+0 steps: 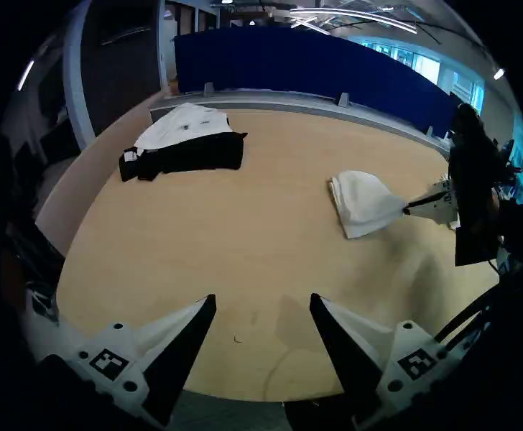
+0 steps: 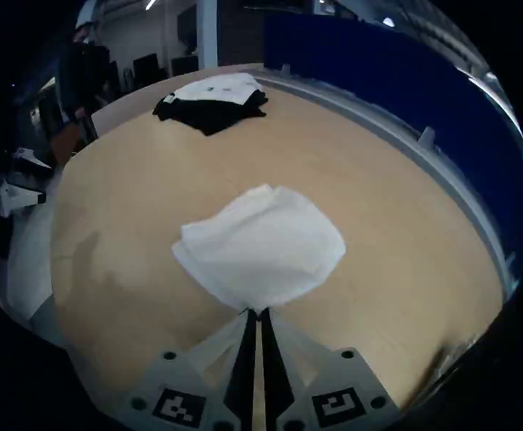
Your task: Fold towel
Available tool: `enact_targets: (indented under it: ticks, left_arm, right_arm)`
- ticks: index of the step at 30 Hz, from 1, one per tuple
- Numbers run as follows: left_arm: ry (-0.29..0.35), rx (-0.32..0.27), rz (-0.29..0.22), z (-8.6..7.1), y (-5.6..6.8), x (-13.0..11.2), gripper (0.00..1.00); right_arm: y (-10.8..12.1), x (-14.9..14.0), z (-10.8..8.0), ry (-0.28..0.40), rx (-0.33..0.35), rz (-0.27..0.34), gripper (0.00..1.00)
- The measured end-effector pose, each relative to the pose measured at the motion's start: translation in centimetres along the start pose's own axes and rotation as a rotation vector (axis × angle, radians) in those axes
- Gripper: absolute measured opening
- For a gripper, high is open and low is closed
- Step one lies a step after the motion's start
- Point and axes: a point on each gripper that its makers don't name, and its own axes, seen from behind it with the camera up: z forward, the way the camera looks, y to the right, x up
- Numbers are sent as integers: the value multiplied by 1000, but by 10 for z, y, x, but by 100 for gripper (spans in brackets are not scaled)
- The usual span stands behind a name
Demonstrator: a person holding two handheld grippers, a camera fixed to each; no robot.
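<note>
The right gripper (image 2: 256, 314) pinches the towel's (image 2: 261, 244) near corner at lower centre, while the spread left gripper (image 1: 261, 316) sits well apart.

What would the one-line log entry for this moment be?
right gripper: shut on towel corner | left gripper: open, empty | towel: folded, on table
</note>
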Motion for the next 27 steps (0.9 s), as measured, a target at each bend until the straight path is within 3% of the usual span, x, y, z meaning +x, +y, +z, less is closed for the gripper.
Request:
enact_targets:
  ticks: [9, 15, 27]
  left_arm:
    - [24, -16, 17, -1, 9, 18, 97]
    - [45, -24, 27, -4, 17, 29, 97]
    - [69, -44, 33, -5, 30, 44, 97]
  right_arm:
    - [24, 57, -42, 95, -47, -50, 5]
    - [47, 88, -72, 148, -81, -52, 5]
    - [113, 96, -134, 175, -180, -53, 5]
